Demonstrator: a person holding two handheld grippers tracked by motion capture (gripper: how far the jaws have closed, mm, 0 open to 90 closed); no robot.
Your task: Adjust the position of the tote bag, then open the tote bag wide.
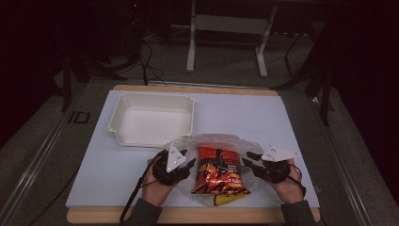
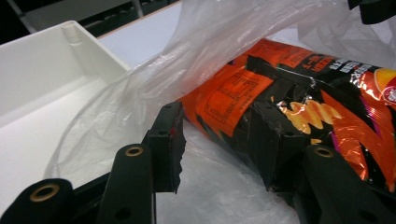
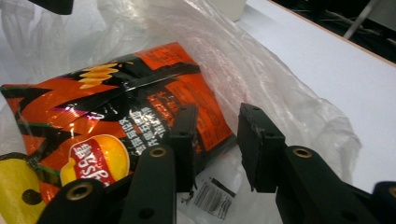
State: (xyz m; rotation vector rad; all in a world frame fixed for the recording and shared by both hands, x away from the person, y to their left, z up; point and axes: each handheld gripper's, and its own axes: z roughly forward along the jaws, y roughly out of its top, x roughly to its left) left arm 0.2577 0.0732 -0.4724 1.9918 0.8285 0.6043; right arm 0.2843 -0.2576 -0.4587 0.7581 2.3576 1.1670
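**Both grippers at the chip bag**

The glossy orange-and-black crisp packet (image 1: 219, 173) lies half inside a crumpled clear plastic bag (image 1: 221, 141), at six o'clock on the white table sheet (image 1: 263, 117). Left gripper (image 1: 190, 163) at nine o'clock of it, jaws apart; right gripper (image 1: 248, 159) at three o'clock, jaws apart, gripping nothing. White plastic tray (image 1: 153, 118) sits at eleven o'clock

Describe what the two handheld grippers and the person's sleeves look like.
Both the left gripper and the right gripper are black, each topped by a pale grey three-cornered plate with small dark dots. Brass-ringed holes dot the black jaw arms. A dark cable trails from the left one. The sleeves are dark grey.
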